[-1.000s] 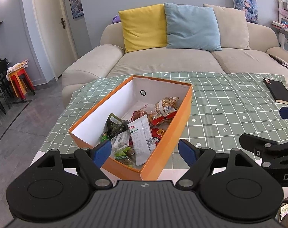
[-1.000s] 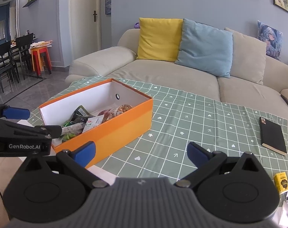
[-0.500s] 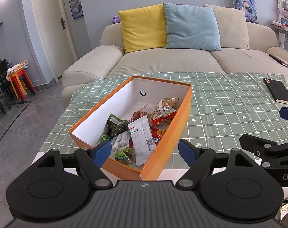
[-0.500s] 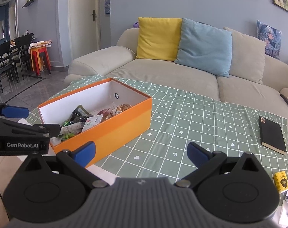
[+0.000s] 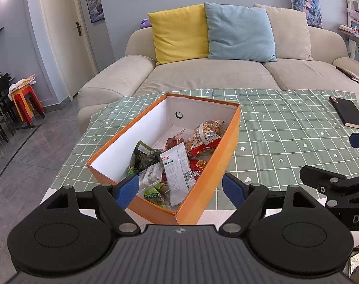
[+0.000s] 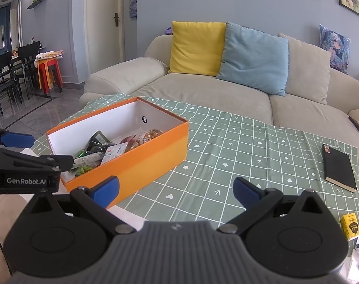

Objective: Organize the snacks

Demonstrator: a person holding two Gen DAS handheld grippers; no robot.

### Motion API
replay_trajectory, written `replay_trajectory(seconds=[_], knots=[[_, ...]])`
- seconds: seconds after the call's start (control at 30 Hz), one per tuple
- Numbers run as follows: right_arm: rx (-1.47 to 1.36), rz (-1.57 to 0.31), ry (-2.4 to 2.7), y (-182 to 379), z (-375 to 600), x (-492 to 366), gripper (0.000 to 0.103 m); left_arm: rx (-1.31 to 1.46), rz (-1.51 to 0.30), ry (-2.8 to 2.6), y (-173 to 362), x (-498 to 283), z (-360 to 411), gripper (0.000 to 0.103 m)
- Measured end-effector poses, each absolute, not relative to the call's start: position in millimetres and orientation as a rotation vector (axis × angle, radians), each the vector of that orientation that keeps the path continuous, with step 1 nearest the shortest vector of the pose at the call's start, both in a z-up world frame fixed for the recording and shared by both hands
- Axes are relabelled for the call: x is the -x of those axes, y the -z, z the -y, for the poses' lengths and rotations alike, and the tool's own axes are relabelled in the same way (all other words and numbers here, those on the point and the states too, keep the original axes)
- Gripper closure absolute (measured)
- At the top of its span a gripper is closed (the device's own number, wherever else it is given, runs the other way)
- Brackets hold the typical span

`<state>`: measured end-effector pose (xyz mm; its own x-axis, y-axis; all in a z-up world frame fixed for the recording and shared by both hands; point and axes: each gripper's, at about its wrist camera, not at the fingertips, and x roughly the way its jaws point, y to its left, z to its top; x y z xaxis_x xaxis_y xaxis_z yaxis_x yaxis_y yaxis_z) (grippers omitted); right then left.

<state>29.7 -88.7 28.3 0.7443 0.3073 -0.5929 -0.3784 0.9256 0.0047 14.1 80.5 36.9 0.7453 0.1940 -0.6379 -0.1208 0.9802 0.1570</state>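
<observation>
Only the right wrist view shows a small yellow box point(image 6: 350, 226) at right. Both tools, left point(image 5: 180, 190) and right point(image 6: 175, 189), spread empty near the orange box point(image 5: 210, 177) of mixed snack packets point(image 5: 177, 165).

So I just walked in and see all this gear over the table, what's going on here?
A person is holding a hand-held gripper in each hand above a table with a green checked cloth, tidying snacks. The left hand-held gripper hangs open at the near end of an orange box that has snack packets piled inside. The right hand-held gripper is open too, holding nothing. A black notebook and a small yellow box lie off to the right.
</observation>
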Motion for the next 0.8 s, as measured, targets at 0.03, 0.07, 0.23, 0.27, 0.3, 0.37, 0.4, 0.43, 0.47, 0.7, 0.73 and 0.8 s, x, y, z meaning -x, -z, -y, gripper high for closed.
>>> replay_trajectory(seconds=[0.03, 0.07, 0.23, 0.27, 0.3, 0.37, 0.4, 0.43, 0.47, 0.7, 0.73, 0.8], knots=[[0.118, -0.627, -0.376, -28.1, 89.0, -29.9, 0.004, -0.108, -0.710, -0.174, -37.0, -14.0, -80.4, 0.009], [0.119, -0.627, -0.376, -28.2, 89.0, -29.9, 0.004, -0.107, -0.710, -0.175, -36.7, -14.3, -79.9, 0.009], [0.118, -0.626, -0.376, -28.4, 89.1, -30.3, 0.004, -0.108, -0.710, -0.174, -36.6, -14.5, -80.0, 0.009], [0.118, -0.625, -0.375, -28.4, 89.2, -30.2, 0.004, -0.108, -0.710, -0.173, -36.7, -14.5, -80.0, 0.009], [0.118, -0.625, -0.375, -28.4, 89.3, -30.3, 0.004, -0.107, -0.710, -0.173, -36.7, -14.4, -79.9, 0.009], [0.118, -0.625, -0.375, -28.3, 89.5, -30.4, 0.004, -0.106, -0.710, -0.172, -36.6, -14.0, -79.4, 0.009], [0.118, -0.625, -0.375, -28.2, 89.7, -30.7, 0.004, -0.106, -0.709, -0.173, -36.9, -13.9, -79.2, 0.009], [0.119, -0.625, -0.376, -28.2, 89.6, -30.6, 0.004, -0.106, -0.709, -0.173, -37.1, -13.9, -78.8, 0.009], [0.118, -0.625, -0.375, -28.2, 89.6, -30.4, 0.004, -0.106, -0.709, -0.173, -37.2, -13.9, -78.6, 0.009], [0.117, -0.624, -0.370, -28.7, 92.1, -33.3, 0.004, -0.112, -0.711, -0.164, -38.7, -14.9, -75.7, 0.009], [0.117, -0.624, -0.369, -28.8, 92.3, -33.3, 0.004, -0.113, -0.712, -0.164, -38.8, -15.0, -75.4, 0.009], [0.117, -0.622, -0.370, -29.1, 93.3, -33.8, 0.004, -0.115, -0.711, -0.164, -38.7, -14.9, -74.8, 0.009]])
